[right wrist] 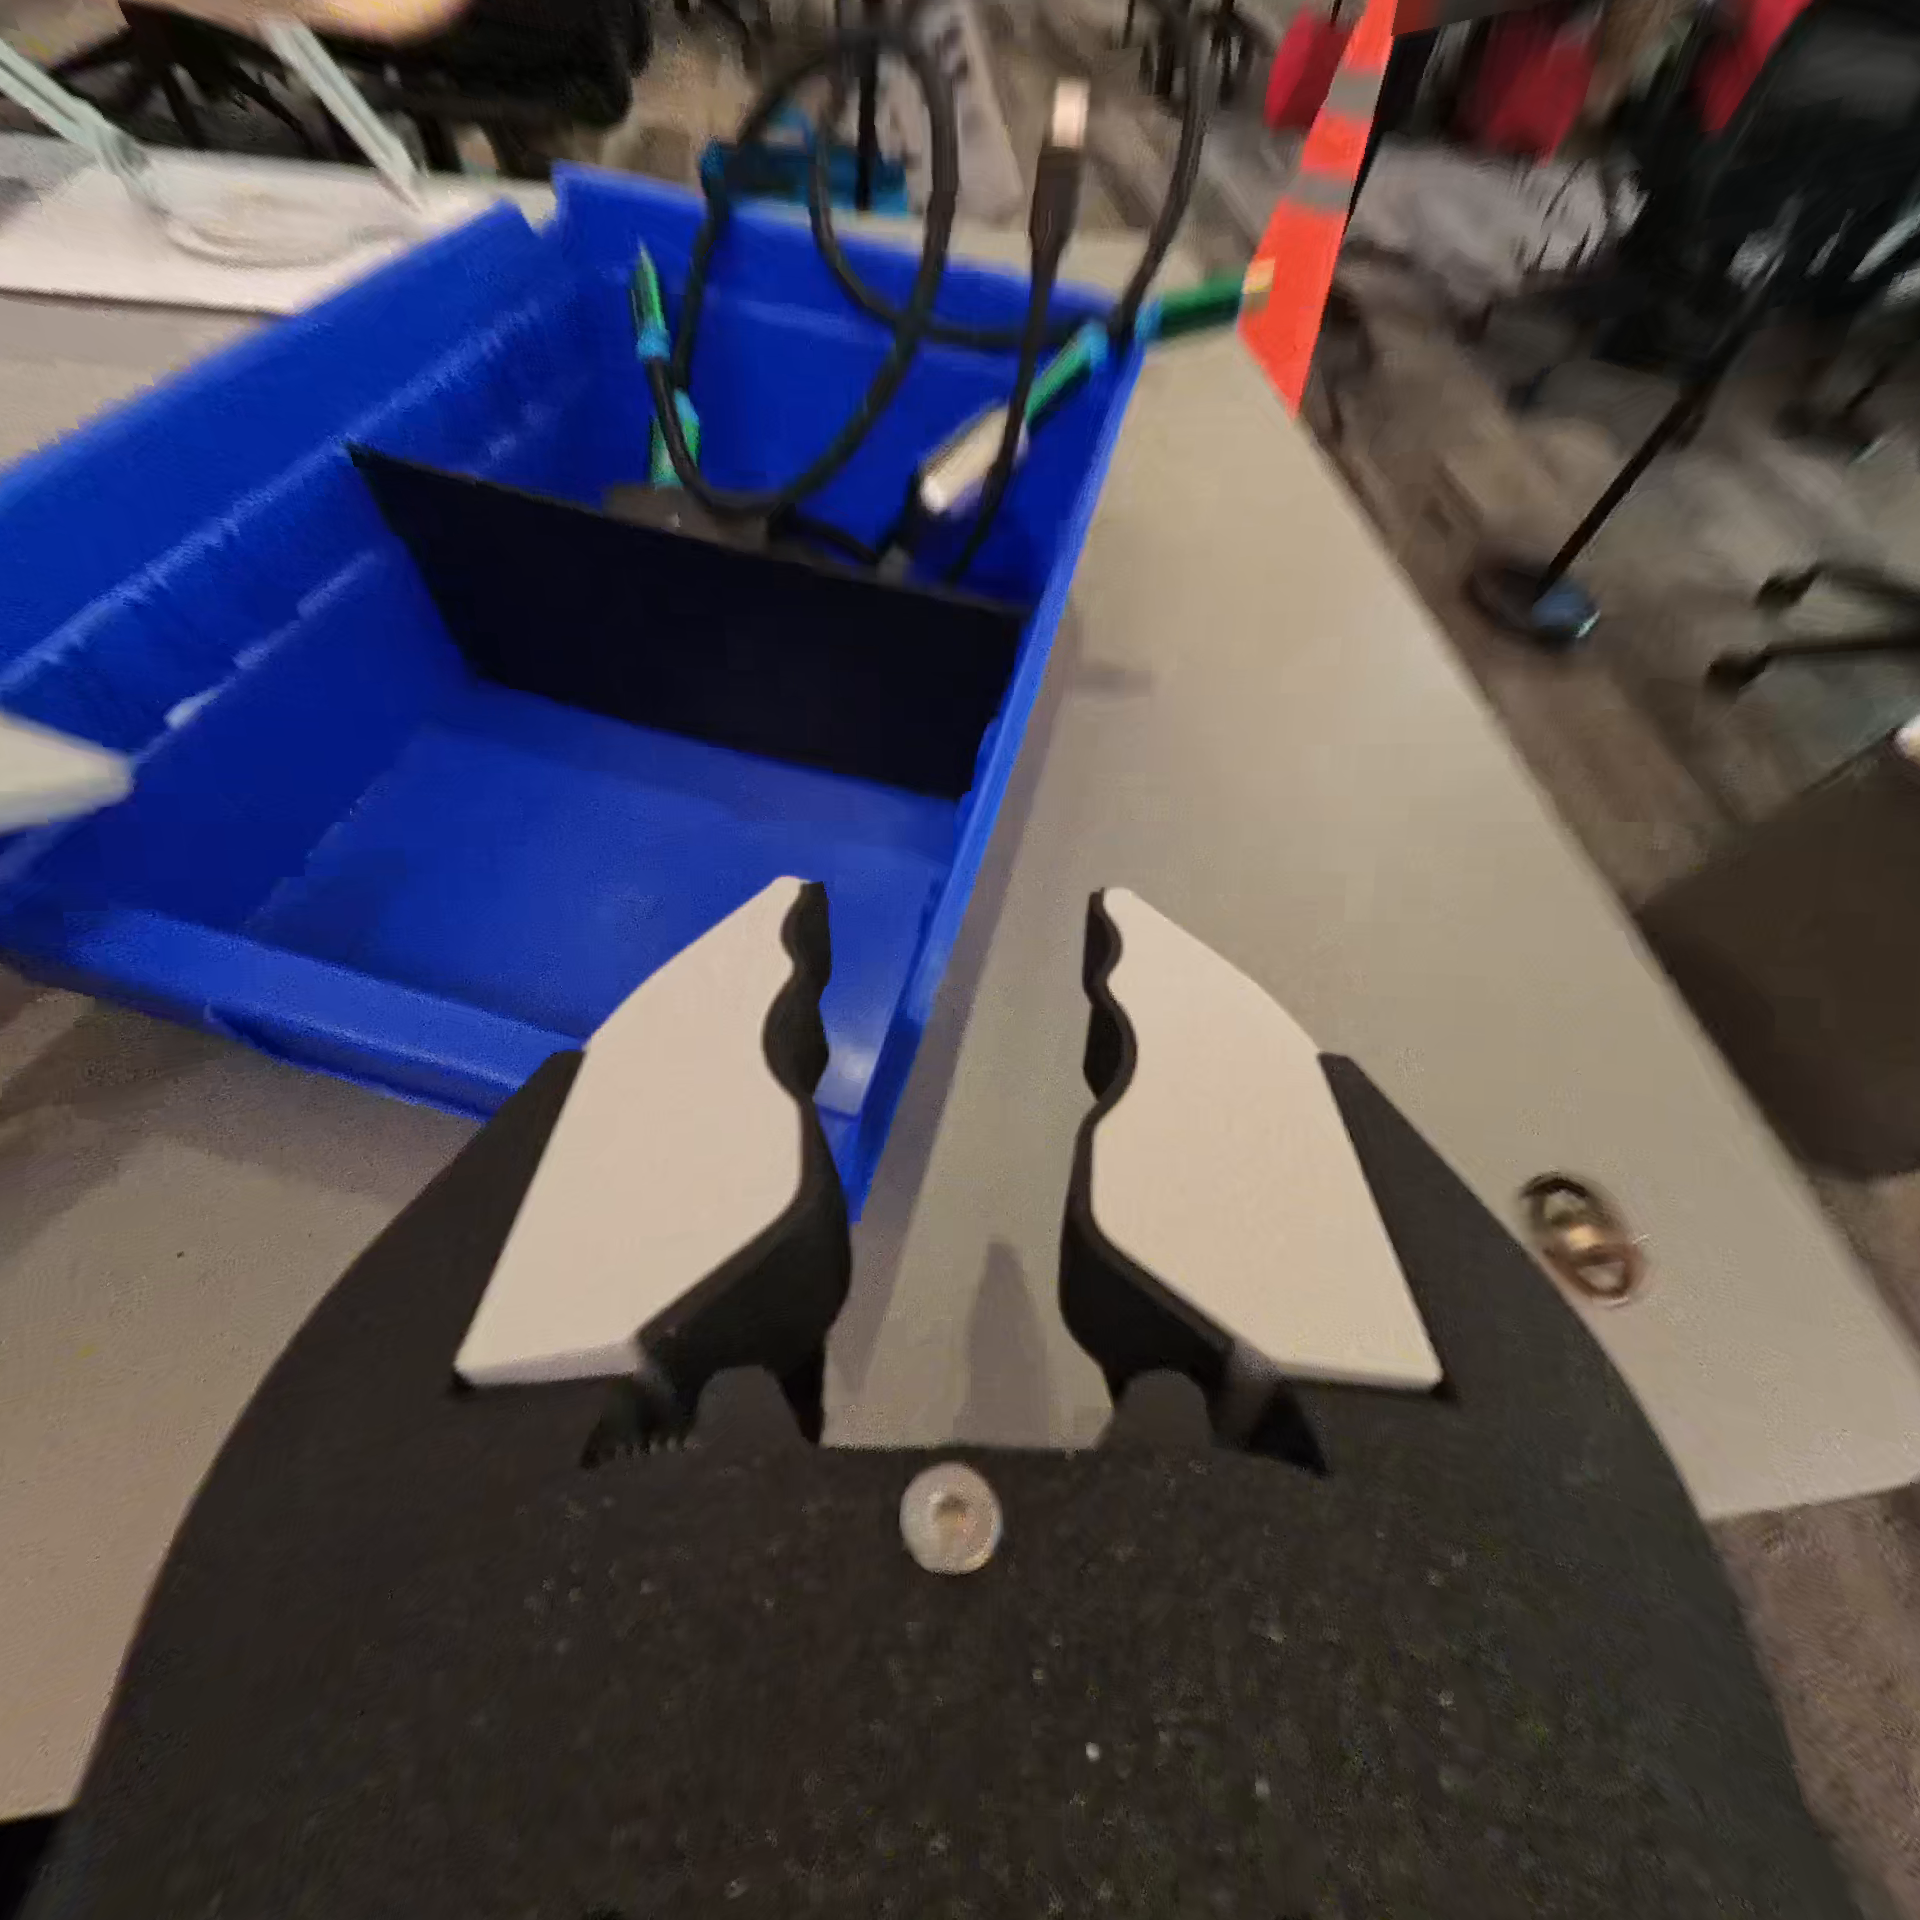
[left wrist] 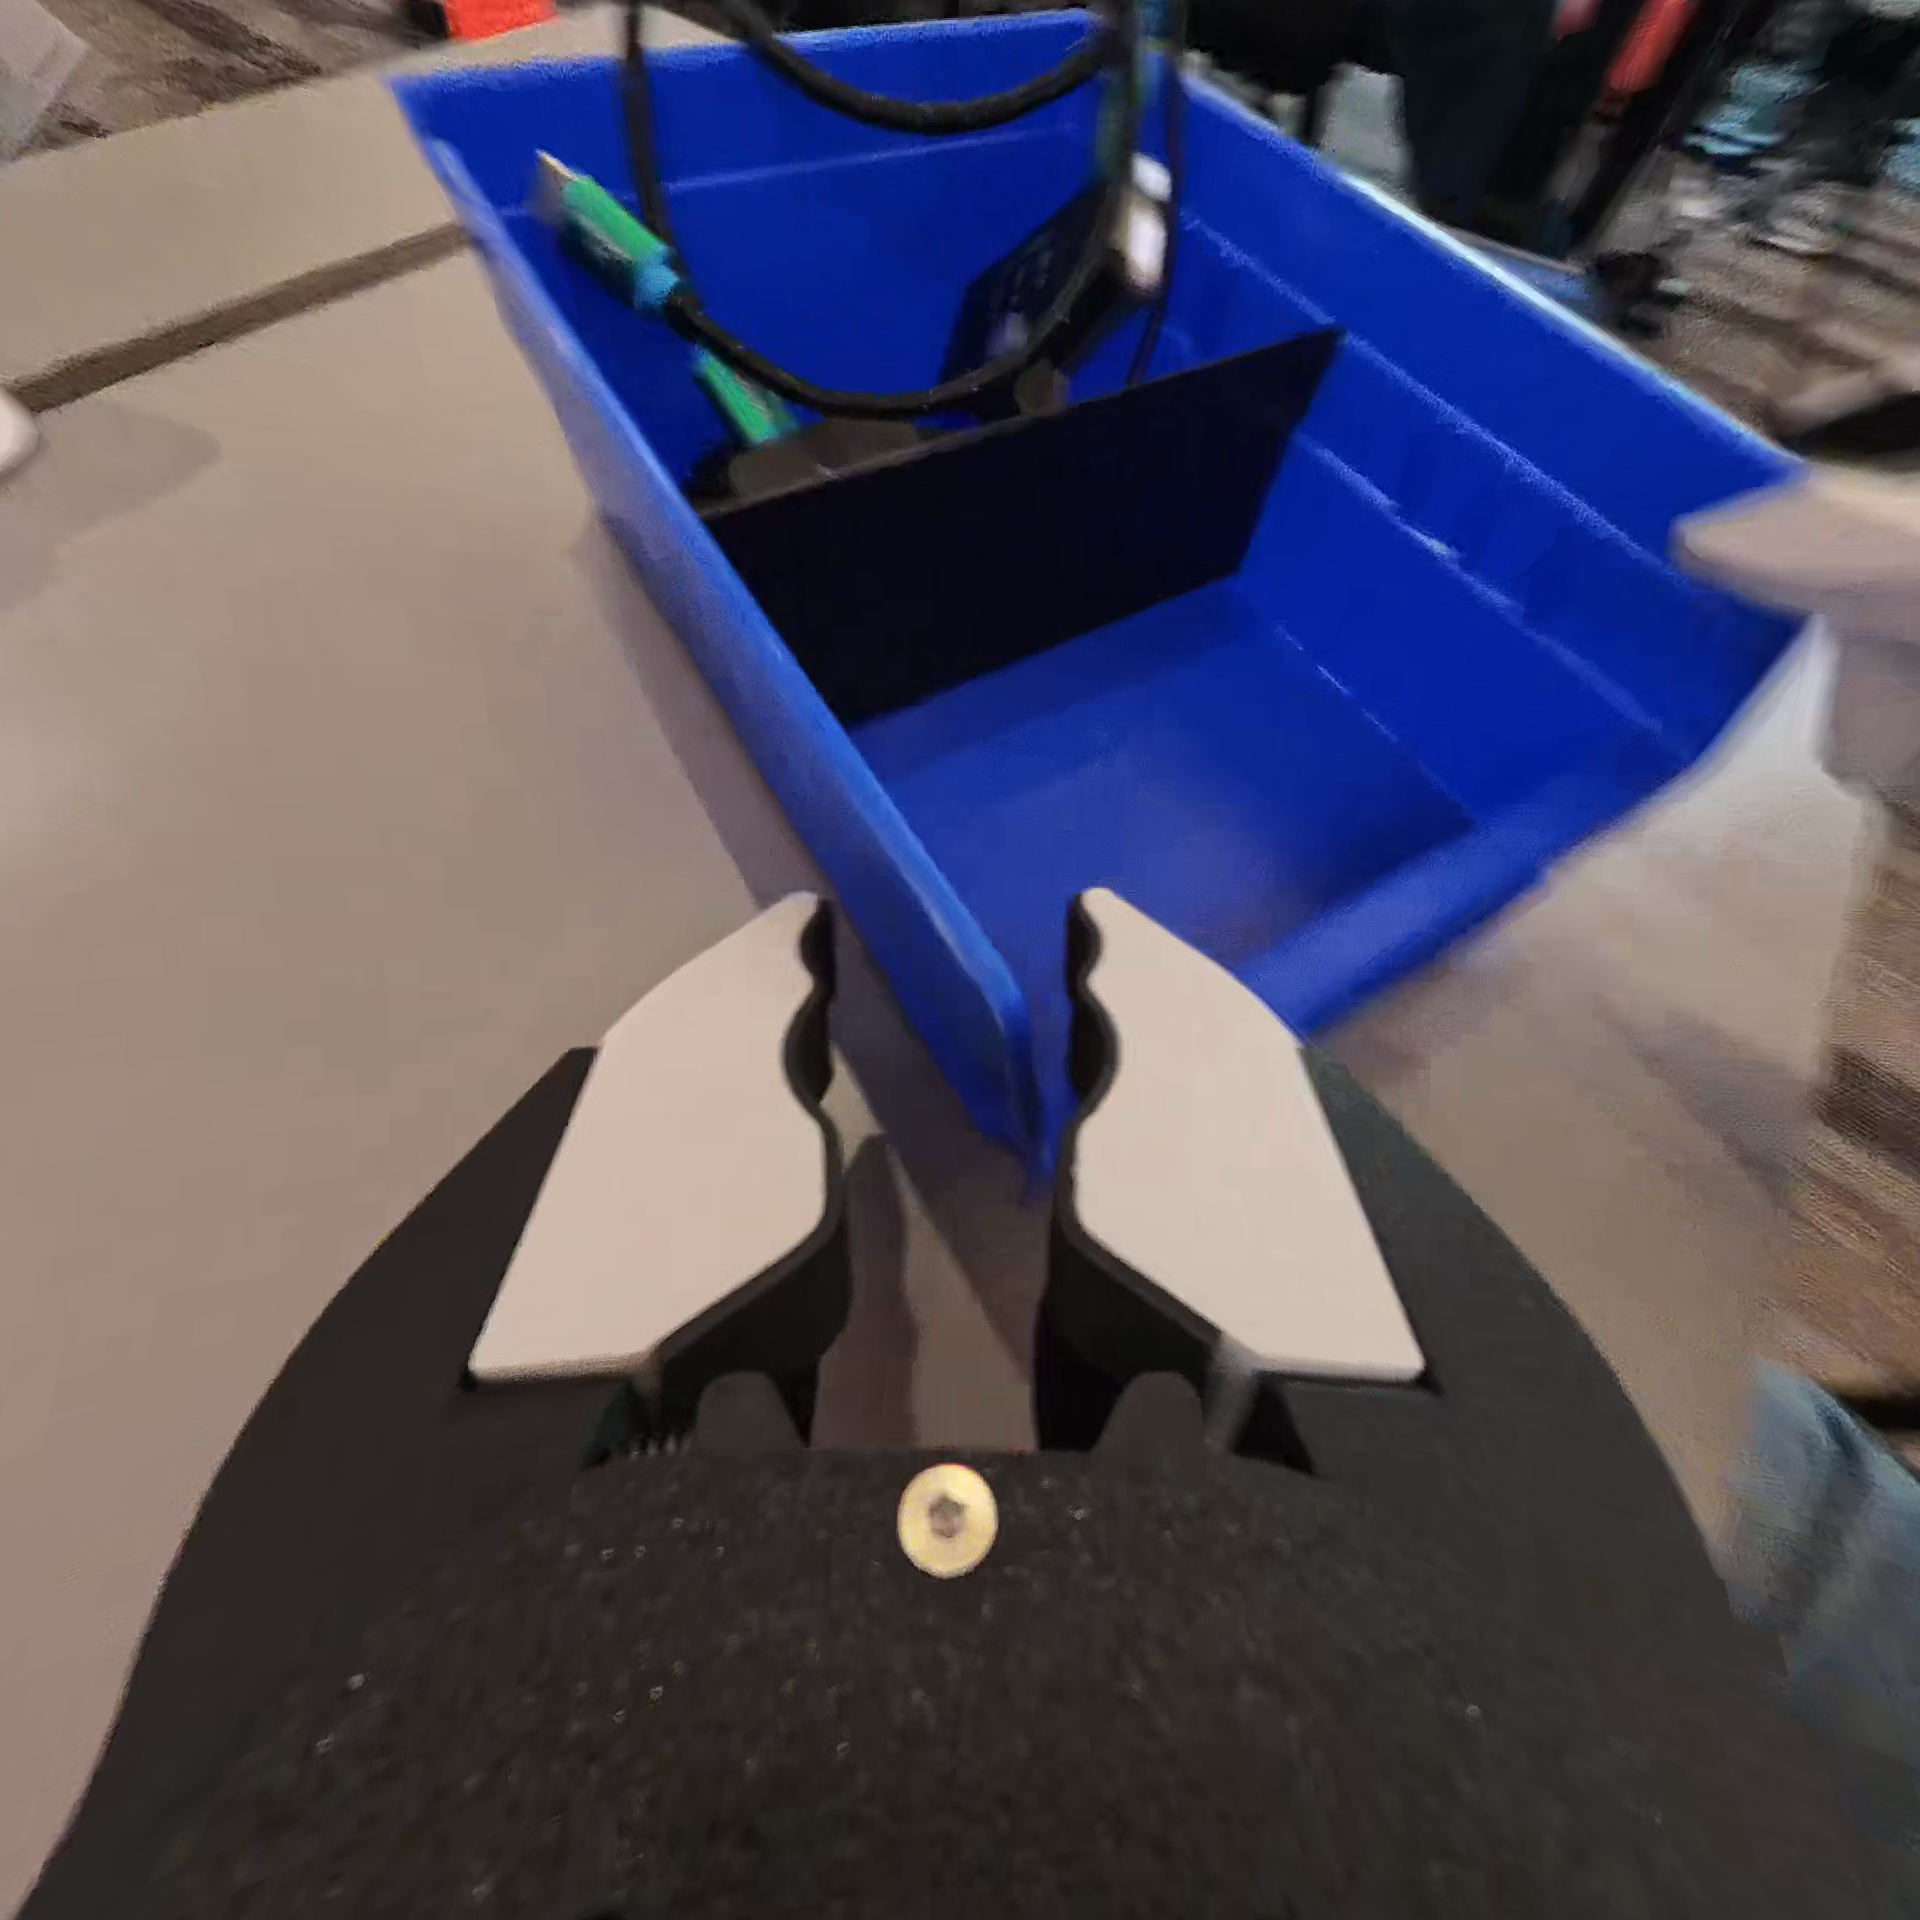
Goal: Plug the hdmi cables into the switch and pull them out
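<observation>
Left wrist view shows both hand-held grippers, left (left wrist: 951,1023) and right (right wrist: 956,1023), released and empty (cables (right wrist: 914,312) still lie in the blue bin (left wrist: 1455,436)); plugging seems not begun.

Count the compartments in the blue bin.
2: the black divider splits the blue bin; a near, empty compartment and a far one holding the cables.

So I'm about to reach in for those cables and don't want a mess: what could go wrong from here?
The black cables loop over one another in the far compartment of the blue bin, so pulling one may drag the rest. The black divider hides most of the switch, so aiming could be off. Both the left gripper and right gripper sit open over the bin's near corners and might nudge it.
</observation>
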{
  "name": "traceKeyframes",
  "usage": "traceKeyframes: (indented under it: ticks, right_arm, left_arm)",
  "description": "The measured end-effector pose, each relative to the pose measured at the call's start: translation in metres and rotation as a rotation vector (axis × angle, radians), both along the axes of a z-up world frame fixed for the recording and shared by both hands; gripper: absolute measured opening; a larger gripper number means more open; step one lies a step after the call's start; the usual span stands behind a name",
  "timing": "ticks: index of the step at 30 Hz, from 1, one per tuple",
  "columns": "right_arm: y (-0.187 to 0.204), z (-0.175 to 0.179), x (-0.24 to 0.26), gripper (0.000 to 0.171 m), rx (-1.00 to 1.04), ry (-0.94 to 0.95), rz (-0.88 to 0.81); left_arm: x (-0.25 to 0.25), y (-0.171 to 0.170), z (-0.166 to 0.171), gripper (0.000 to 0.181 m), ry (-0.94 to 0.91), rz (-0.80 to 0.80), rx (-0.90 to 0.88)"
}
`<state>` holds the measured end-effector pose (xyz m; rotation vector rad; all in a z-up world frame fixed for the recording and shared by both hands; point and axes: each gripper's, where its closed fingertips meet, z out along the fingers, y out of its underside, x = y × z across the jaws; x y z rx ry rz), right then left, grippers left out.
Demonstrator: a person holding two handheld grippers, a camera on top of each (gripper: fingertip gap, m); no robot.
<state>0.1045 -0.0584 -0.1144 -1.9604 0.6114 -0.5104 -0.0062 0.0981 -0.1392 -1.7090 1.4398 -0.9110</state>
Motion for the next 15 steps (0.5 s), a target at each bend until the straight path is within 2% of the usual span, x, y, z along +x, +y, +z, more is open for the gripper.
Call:
traceKeyframes:
  ticks: [1, 2, 3, 4, 5, 6, 11, 15]
  right_arm:
    - [0.004, -0.011, -0.002, 0.047, 0.0, 0.052, 0.007]
    - [0.01, -0.02, -0.006, 0.046, 0.007, 0.097, 0.026]
    - [0.016, -0.026, -0.009, 0.036, 0.01, 0.123, 0.036]
    - [0.018, -0.028, -0.005, 0.033, 0.009, 0.111, -0.008]
    - [0.016, -0.028, 0.003, 0.016, -0.018, 0.074, -0.069]
    - [0.015, -0.028, 0.006, 0.006, -0.05, 0.069, -0.092]
    - [0.034, -0.013, -0.011, 0.005, -0.054, 0.111, -0.098]
    - [0.072, 0.014, -0.04, 0.005, 0.027, 0.052, -0.007]
  left_arm:
    - [0.008, 0.004, -0.002, 0.029, 0.012, 0.041, 0.009]
    - [0.013, 0.004, -0.002, 0.029, 0.021, 0.053, -0.013]
    - [0.015, 0.006, -0.002, 0.023, 0.029, 0.075, -0.024]
    - [0.016, 0.008, -0.002, 0.022, 0.043, 0.082, -0.017]
    - [0.015, 0.012, -0.003, 0.019, 0.063, 0.093, 0.003]
    - [0.013, 0.017, -0.003, 0.014, 0.083, 0.111, 0.027]
    - [-0.01, 0.034, 0.016, 0.008, 0.059, 0.164, 0.035]
    - [-0.053, 0.063, 0.047, 0.009, -0.006, 0.257, 0.108]
